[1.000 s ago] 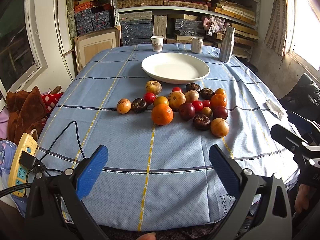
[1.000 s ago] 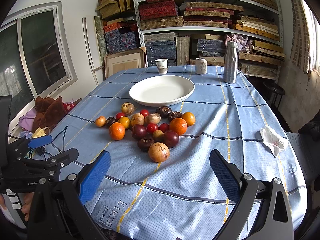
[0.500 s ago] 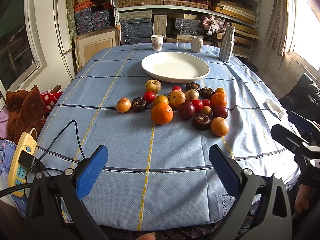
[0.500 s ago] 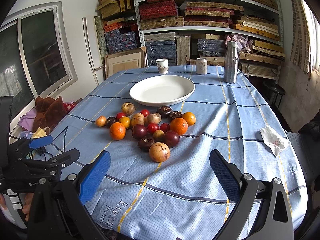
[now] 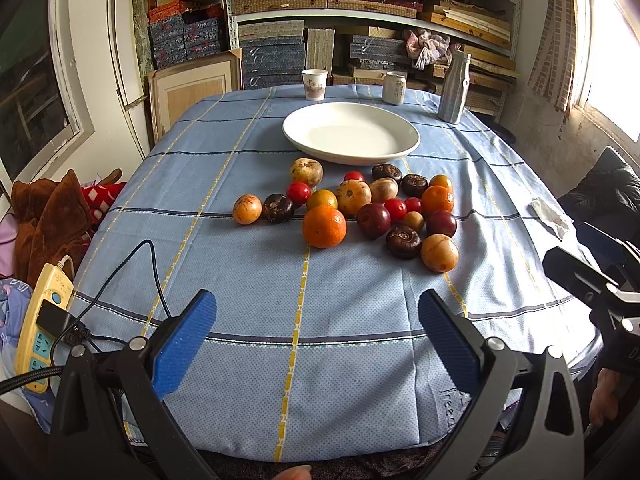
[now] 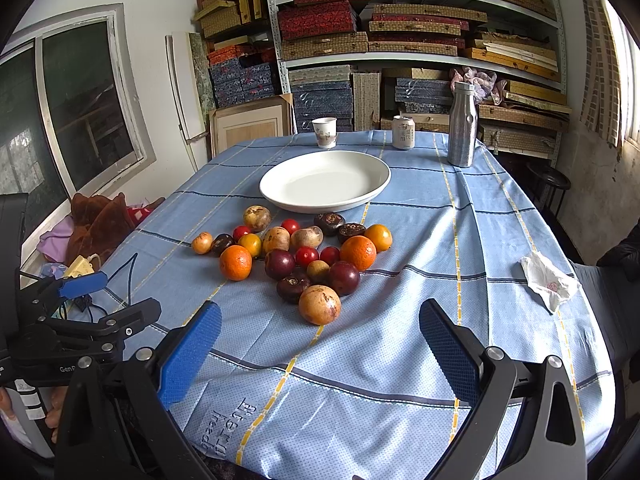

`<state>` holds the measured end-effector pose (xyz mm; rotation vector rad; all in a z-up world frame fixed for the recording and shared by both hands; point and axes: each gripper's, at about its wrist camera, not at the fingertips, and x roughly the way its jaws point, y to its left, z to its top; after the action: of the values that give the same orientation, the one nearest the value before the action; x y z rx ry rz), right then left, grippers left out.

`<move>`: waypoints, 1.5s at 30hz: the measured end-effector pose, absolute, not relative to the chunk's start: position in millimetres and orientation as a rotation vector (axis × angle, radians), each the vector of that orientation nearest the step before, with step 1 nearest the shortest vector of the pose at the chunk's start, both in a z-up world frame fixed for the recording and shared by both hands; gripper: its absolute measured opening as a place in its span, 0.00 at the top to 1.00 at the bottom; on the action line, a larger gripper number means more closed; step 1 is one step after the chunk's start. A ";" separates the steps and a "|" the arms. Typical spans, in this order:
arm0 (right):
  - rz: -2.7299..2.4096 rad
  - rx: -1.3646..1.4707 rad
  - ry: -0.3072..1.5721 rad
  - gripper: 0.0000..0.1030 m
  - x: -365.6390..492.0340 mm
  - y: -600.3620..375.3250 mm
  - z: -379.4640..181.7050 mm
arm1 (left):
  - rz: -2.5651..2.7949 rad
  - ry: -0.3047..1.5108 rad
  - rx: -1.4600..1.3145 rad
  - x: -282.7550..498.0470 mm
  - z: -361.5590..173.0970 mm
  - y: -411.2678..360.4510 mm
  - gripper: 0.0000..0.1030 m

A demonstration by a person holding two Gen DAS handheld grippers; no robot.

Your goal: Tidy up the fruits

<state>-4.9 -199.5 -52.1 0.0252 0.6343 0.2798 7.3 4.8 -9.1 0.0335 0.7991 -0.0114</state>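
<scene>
Nothing picked yet. My left gripper (image 5: 316, 320) and right gripper (image 6: 320, 332) both gape, empty. Next, I reckon: reach the nearest tan round fruit (image 6: 319, 304), destined for the wide white ceramic plate (image 6: 276, 196).

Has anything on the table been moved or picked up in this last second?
No visible change. Both grippers, left and right, hang open and empty over the near edge of the tablecloth. The fruits lie in the same cluster, and the white plate holds nothing.

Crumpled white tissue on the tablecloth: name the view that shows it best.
Right wrist view: the crumpled white tissue lies whole and unobstructed. The left wrist view catches it only small and distorted at the right edge.
</scene>
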 end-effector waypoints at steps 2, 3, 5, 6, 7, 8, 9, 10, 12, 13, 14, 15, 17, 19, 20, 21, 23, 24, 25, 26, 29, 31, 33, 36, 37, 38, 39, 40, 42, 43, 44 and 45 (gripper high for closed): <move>0.280 0.026 0.635 0.03 -5.6 -199.3 -51.6 | -0.012 0.799 0.033 7.4 -9.1 4.8 0.04; 0.280 0.025 0.635 0.03 -5.2 -199.5 -51.9 | -0.011 0.799 0.033 7.5 -9.1 4.9 0.04; 0.280 0.025 0.634 0.03 -5.5 -199.4 -51.6 | -0.011 0.799 0.033 7.6 -9.2 5.0 0.04; 0.280 0.026 0.635 0.03 -5.5 -199.3 -51.5 | -0.012 0.799 0.033 7.6 -9.2 5.0 0.04; 0.280 0.026 0.634 0.03 -5.4 -199.4 -51.6 | -0.012 0.800 0.033 7.7 -9.1 4.9 0.04; 0.280 0.025 0.634 0.03 -5.1 -199.4 -51.7 | -0.012 0.800 0.033 7.7 -9.1 4.9 0.04; 0.279 0.026 0.634 0.03 -4.8 -199.5 -51.8 | -0.012 0.801 0.033 7.8 -9.2 5.0 0.04; 0.280 0.027 0.635 0.03 -5.4 -199.4 -51.4 | -0.012 0.801 0.033 7.8 -9.2 5.0 0.04; 0.281 0.026 0.634 0.03 -5.5 -199.0 -51.3 | -0.011 0.801 0.033 7.9 -9.3 5.0 0.04; 0.280 0.025 0.634 0.03 -5.2 -199.0 -51.4 | -0.012 0.801 0.033 8.0 -9.3 5.0 0.04; 0.280 0.025 0.634 0.03 -5.0 -199.1 -51.5 | -0.011 0.801 0.032 8.0 -9.3 5.0 0.04; 0.281 0.026 0.635 0.03 -4.8 -199.3 -51.6 | -0.011 0.801 0.032 8.1 -9.3 5.1 0.04; 0.280 0.026 0.634 0.03 -5.4 -198.9 -51.1 | -0.011 0.801 0.032 8.8 -9.6 5.5 0.04; 0.281 0.026 0.634 0.03 -5.3 -198.9 -51.2 | -0.012 0.802 0.032 8.2 -9.2 5.1 0.04; 0.280 0.026 0.635 0.03 -5.4 -198.8 -51.0 | -0.012 0.802 0.032 8.3 -9.2 5.1 0.04; 0.280 0.026 0.636 0.03 -4.7 -199.1 -51.4 | -0.012 0.803 0.033 8.7 -9.4 5.3 0.04; 0.280 0.027 0.635 0.03 -5.2 -198.9 -51.0 | -0.012 0.803 0.033 8.2 -9.6 5.4 0.04; 0.280 0.027 0.634 0.03 -5.6 -198.6 -50.8 | -0.012 0.803 0.033 8.5 -9.8 5.6 0.04; 0.280 0.027 0.634 0.03 -5.3 -198.6 -50.9 | -0.012 0.803 0.032 8.3 -9.7 5.4 0.04; 0.280 0.027 0.635 0.03 -5.4 -198.7 -50.7 | -0.012 0.804 0.033 8.7 -10.0 5.8 0.04; 0.280 0.027 0.636 0.03 -5.2 -199.3 -50.6 | -0.012 0.805 0.032 8.9 -10.3 5.6 0.04; 0.279 0.028 0.637 0.03 -5.1 -199.6 -51.4 | -0.013 0.806 0.033 9.2 -10.9 6.0 0.04; 0.277 0.028 0.637 0.03 -4.8 -199.9 -52.6 | -0.012 0.808 0.033 9.7 -11.9 6.6 0.04; 0.291 0.042 0.639 0.03 -1.8 -199.1 -59.5 | -0.021 0.806 0.031 9.8 -15.6 9.7 0.04; 0.300 0.045 0.635 0.03 -1.9 -199.0 -60.1 | -0.028 0.804 0.029 9.0 -18.2 11.3 0.04; 0.328 0.046 0.622 0.03 -1.5 -199.2 -62.8 | -0.032 0.800 0.029 8.3 -21.2 12.5 0.04; 0.346 0.042 0.614 0.03 -1.0 -199.0 -64.6 | -0.031 0.791 0.029 8.0 -24.4 14.6 0.04; 0.371 0.019 0.599 0.03 0.2 -199.2 -68.3 | -0.026 0.785 0.029 8.8 -27.1 14.8 0.04; 0.365 -0.014 0.609 0.03 6.9 -199.9 -75.3 | -0.030 0.790 0.028 18.0 -35.1 17.7 0.04; 0.354 -0.026 0.639 0.03 15.1 -201.0 -83.1 | -0.040 0.803 0.029 21.8 -39.7 17.7 0.04; 0.360 -0.024 0.673 0.03 21.6 -203.2 -89.1 | -0.047 0.819 0.026 27.7 -42.3 19.3 0.04; 0.375 -0.015 0.708 0.03 28.7 -204.1 -95.2 | -0.061 0.856 0.017 37.4 -49.0 20.5 0.04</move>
<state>28.7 -204.1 -95.2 -0.0147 0.7077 0.3752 37.4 20.5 -49.0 0.0165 0.8565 -0.0608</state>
